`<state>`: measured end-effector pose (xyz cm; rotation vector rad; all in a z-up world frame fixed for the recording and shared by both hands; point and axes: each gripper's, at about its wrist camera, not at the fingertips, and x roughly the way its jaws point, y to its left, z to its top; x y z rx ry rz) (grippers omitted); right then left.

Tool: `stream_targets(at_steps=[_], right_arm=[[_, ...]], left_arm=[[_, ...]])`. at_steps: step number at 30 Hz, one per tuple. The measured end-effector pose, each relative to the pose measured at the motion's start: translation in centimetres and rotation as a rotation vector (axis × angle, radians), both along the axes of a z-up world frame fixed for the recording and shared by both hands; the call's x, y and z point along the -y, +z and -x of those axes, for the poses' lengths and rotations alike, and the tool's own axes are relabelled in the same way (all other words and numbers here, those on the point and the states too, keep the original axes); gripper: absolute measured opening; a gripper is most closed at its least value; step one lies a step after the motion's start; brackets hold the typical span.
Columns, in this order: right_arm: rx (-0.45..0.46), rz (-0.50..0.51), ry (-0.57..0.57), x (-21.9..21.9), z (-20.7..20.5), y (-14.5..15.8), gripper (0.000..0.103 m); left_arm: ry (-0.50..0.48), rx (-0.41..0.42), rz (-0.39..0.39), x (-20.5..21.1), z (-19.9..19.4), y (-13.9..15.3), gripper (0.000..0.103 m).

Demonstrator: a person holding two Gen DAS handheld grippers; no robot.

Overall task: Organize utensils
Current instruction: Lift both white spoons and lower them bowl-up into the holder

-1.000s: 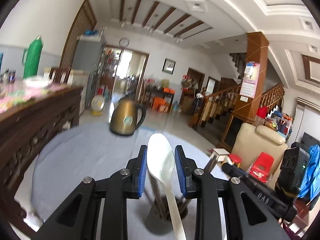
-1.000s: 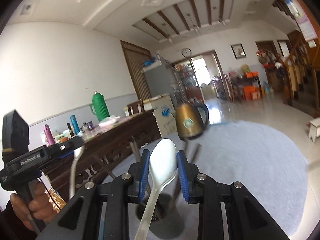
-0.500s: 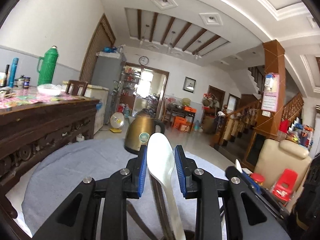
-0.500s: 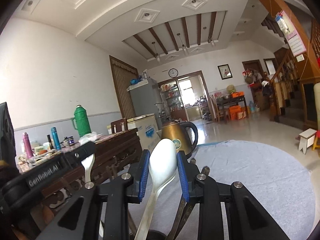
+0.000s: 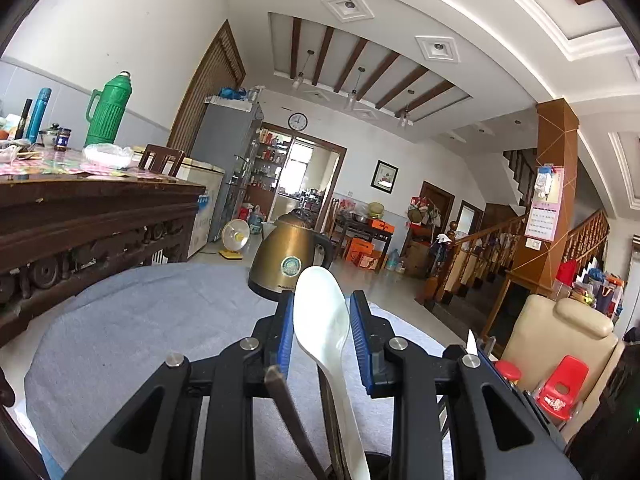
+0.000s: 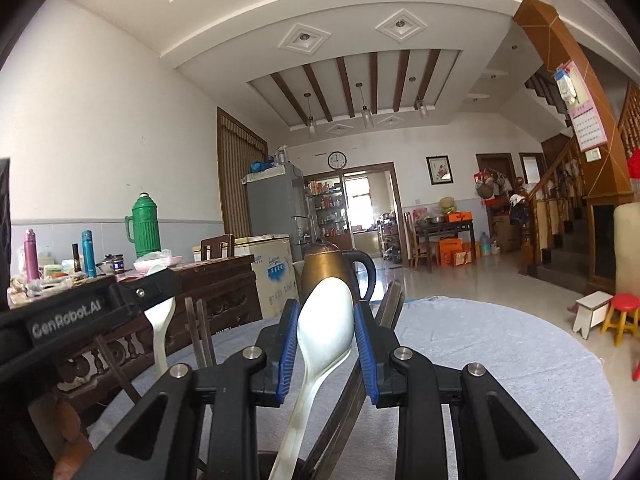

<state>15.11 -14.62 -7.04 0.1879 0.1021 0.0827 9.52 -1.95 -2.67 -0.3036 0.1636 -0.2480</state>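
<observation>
Both grippers [image 5: 322, 344] [image 6: 325, 344] lower, spoons [image 5: 320, 312] [image 6: 326, 324] still clamped

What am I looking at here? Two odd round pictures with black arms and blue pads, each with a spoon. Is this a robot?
No robot: a person carries one hand-held claw in each hand, each with a wide-angle camera looking along its fingers. One picture is from the left claw, shut on a white plastic spoon. The other is from the right claw, shut on a second white spoon; the left claw shows at its left edge. Ahead, a brass-coloured electric kettle stands on a round table with a grey cloth. Dark chopsticks rise from below.
</observation>
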Motion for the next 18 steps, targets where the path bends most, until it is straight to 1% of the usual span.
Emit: stream_targets(at_steps=[5,10,14,16,18], right_arm=[[-0.001,-0.009,0.001,0.3,0.7,-1.0,0.031],[-0.008,-0.008,0.020,0.4,0.8,-1.1,0.031],[-0.012,-0.022,0.042,0.6,1.2,-0.8,0.031],[-0.016,-0.029,0.061,0.8,1.5,-0.5,0.036],[-0.021,-0.041,0.066,1.1,1.8,-0.2,0.052]], left_arm=[[-0.019,-0.028,0.029,0.0,-0.4,-0.9,0.029],[-0.051,-0.037,0.042,0.2,-0.7,-1.4,0.029],[-0.048,-0.043,0.032,-0.1,-0.8,-1.4,0.029],[-0.040,-0.049,0.049,-0.8,-0.7,-1.2,0.029],[-0.027,-0.036,0.056,-1.5,-0.3,-0.6,0.029]])
